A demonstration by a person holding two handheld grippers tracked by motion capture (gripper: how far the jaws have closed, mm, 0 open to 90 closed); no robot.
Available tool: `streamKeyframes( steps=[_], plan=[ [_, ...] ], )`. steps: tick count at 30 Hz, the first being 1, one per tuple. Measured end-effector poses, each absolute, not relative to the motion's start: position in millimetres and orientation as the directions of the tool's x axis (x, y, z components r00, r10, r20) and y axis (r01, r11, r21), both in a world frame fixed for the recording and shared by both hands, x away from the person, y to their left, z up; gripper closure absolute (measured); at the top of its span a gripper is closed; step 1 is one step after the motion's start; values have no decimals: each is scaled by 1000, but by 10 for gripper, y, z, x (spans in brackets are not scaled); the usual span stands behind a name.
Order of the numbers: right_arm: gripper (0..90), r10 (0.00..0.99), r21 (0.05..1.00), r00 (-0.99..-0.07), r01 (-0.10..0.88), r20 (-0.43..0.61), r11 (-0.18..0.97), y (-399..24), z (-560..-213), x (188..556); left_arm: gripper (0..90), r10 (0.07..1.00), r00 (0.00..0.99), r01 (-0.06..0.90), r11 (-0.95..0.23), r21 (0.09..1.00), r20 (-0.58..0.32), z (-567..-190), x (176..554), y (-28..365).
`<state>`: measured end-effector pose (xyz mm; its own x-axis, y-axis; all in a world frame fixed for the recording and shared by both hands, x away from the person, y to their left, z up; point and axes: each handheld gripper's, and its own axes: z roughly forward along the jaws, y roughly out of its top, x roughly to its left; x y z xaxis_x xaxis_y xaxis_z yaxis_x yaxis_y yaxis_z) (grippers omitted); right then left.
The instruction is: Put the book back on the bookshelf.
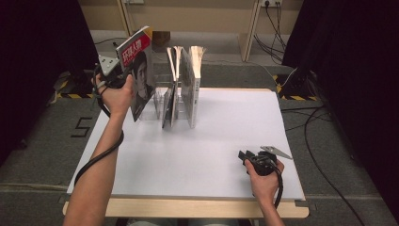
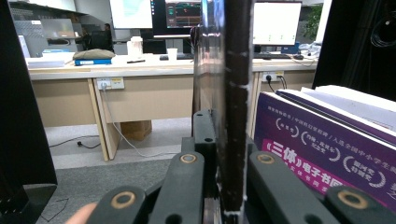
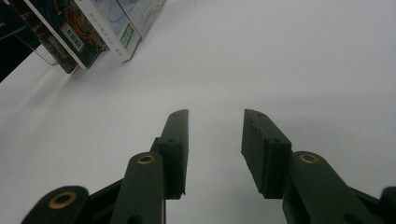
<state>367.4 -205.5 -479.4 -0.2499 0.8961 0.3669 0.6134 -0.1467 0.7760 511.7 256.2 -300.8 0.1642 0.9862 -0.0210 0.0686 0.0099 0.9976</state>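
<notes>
High view, upper left of the frame: the left gripper (image 1: 123,77) held a red-topped book (image 1: 139,70) bearing a portrait cover, lifted clear of the white table (image 1: 197,155) and tilted, its top edge leaning toward the upper right. In the left gripper view the book's dark edge (image 2: 233,116) ran vertically through the centre of the frame, with the jaws pressed flat against both of its faces. The clear acrylic book rack (image 1: 159,101) stood immediately to the right of the held book, already carrying several upright books (image 1: 186,87); a purple-covered book (image 2: 322,149) filled the lower right of the left gripper view. The decisive relation is thus lateral: the rack's free slot lay just right of the book, whose long axis was near vertical but not yet parallel to the standing volumes. The right gripper (image 1: 248,159) rested low at the lower right of the table, well apart from the rack, its jaws (image 3: 215,149) parted over bare surface and holding nothing. The left hand was by far the nearer.
</notes>
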Motion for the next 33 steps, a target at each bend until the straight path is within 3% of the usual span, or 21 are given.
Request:
streamKeyframes(
  steps=[33],
  plan=[
    [625, 898, 778, -258, 614, 357, -133, -2042, -4804, 3679, 865, 992, 123, 75, 15, 997, -25, -3118, 5255, 2479]
  ],
)
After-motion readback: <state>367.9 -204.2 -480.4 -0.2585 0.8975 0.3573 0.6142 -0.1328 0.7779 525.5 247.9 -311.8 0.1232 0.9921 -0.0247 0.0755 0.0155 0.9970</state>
